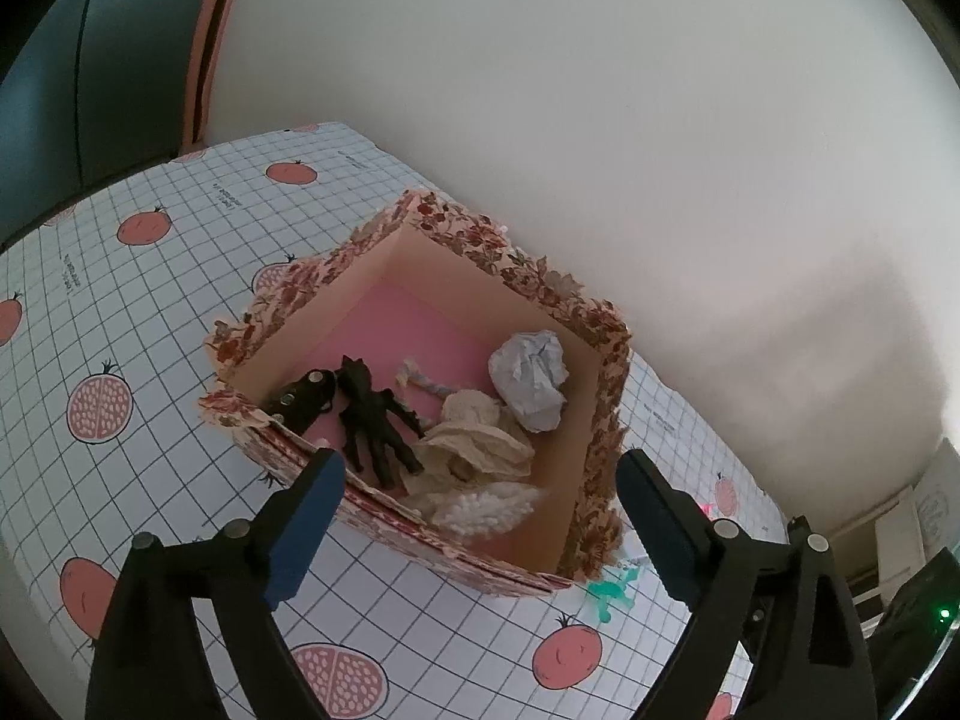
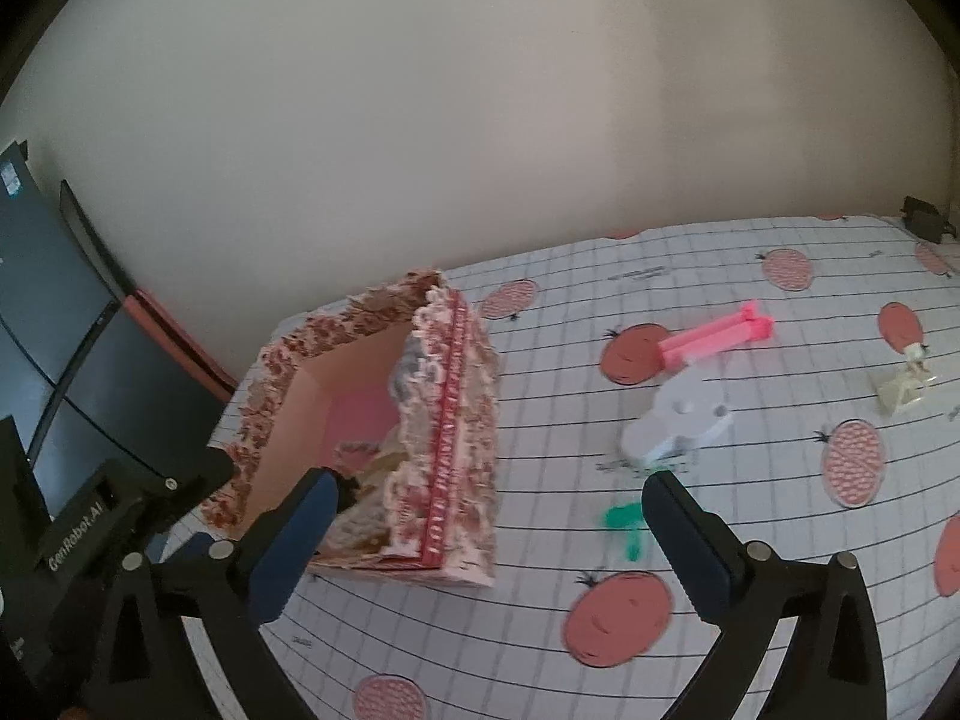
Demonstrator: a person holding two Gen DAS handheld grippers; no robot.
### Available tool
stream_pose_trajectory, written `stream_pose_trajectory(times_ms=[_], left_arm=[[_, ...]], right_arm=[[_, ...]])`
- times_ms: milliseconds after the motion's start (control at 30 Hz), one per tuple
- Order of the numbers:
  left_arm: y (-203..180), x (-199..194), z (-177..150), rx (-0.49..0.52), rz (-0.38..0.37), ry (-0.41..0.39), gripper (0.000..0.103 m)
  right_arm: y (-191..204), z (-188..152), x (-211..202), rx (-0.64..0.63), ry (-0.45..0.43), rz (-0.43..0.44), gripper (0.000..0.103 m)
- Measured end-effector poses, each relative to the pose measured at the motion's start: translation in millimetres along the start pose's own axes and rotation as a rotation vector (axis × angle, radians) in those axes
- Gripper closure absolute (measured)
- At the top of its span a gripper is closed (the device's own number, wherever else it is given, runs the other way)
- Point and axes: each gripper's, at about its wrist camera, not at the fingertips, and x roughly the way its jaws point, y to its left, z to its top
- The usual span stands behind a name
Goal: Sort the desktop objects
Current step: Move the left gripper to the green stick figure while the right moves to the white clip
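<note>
A floral cardboard box (image 1: 594,324) with a pink floor stands on the checked tablecloth; it also shows in the right wrist view (image 2: 462,420). In it lie a black toy figure (image 1: 372,414), a black strap (image 1: 303,399), a crumpled paper ball (image 1: 531,372), cream fabric pieces (image 1: 480,450) and a small rope (image 1: 420,381). My left gripper (image 1: 480,516) is open and empty above the box's near wall. My right gripper (image 2: 486,531) is open and empty, to the right of the box. A small green toy (image 2: 624,525) lies beside the box, also in the left wrist view (image 1: 612,591).
On the cloth to the right lie a pink bar-shaped object (image 2: 714,336), a white plastic part (image 2: 678,420) and a cream clip (image 2: 903,387). A dark monitor (image 2: 54,324) stands left of the box. A wall runs behind the table.
</note>
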Motion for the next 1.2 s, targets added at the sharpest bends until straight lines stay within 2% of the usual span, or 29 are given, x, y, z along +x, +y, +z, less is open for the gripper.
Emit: stream_pose_trajectory(times_ms=[267,400,500,867,1133,1200], left_arm=[[-35,6,-13,0.046,-0.014,0.015,0.011],[-60,9,-22,0.11,-0.026,0.018,0.002],[-77,10,-29,0.145,-0.047,0.009,0.0],[-130,17,-53,0.275,-0.104,-0.017,0.0],[-173,41,-83,0.411,-0.18,0.076,0.0],[-181,49,-90,0.439,-0.176,0.098,0.0]], right_arm=[[-36,12,-21,0.002,-0.025,-0.082,0.0],[-62,22,-36,0.011,-0.047,-0.129,0.0],[-81,30,-48,0.025,-0.07,-0.16,0.0],[-155,52,-88,0.151,-0.148,-0.252,0.0],[-213,56,-111,0.28,-0.197,-0.347,0.0],[-224,55,-114,0.303,-0.201,-0.358,0.0]])
